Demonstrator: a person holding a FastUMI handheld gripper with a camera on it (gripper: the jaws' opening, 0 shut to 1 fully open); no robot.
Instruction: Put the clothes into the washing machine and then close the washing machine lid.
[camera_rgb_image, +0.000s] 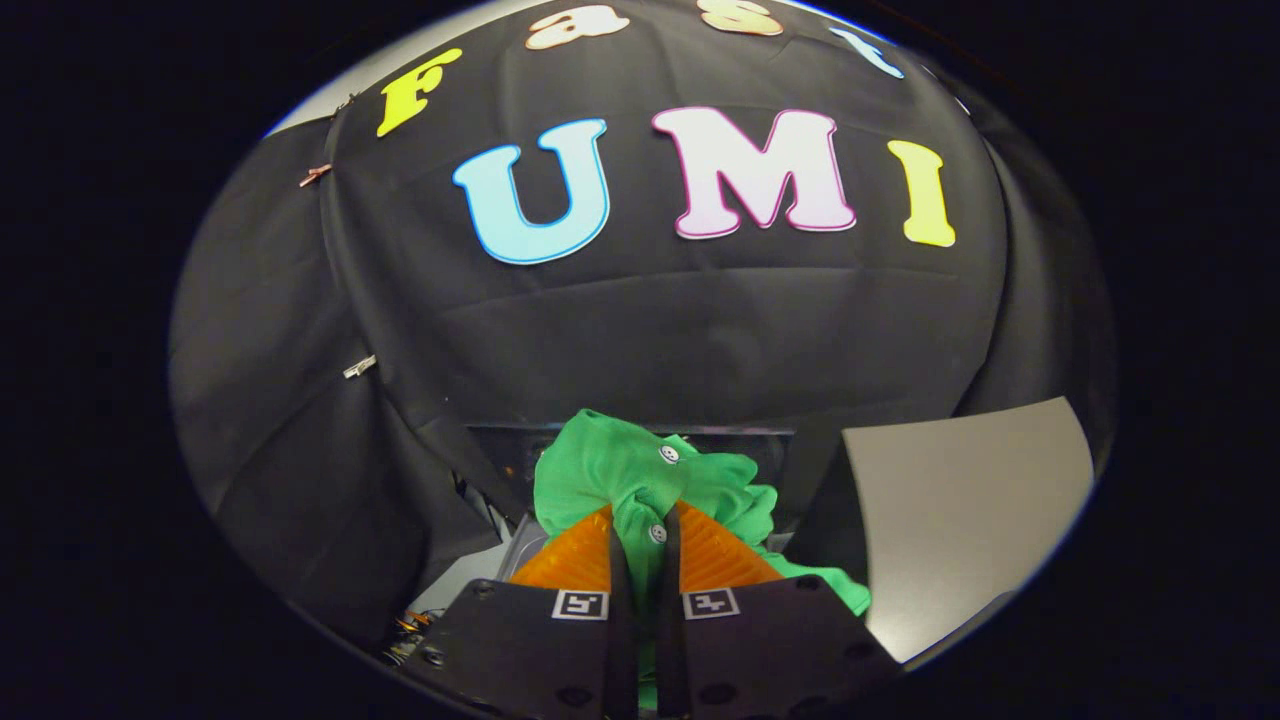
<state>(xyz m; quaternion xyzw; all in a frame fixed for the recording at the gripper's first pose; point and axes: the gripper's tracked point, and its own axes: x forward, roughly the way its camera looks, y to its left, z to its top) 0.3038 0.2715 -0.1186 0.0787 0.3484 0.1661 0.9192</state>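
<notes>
A green garment (625, 478) with white buttons is bunched up between and just ahead of my fingers. My gripper (645, 530) is shut on it, with a fold of the cloth pinched between the two pads. The garment hangs in the air in front of the booth's black cloth wall. More of its green cloth trails down to the right of the fingers. Behind the garment lies a dark, glossy flat surface (500, 450), partly hidden; I cannot tell whether it belongs to the washing machine.
A light grey flat panel (960, 510) stands to the right of the garment, tilted up. Below and left of the fingers are some wires and small metal parts (415, 625). Black cloth covers the wall behind and to the left.
</notes>
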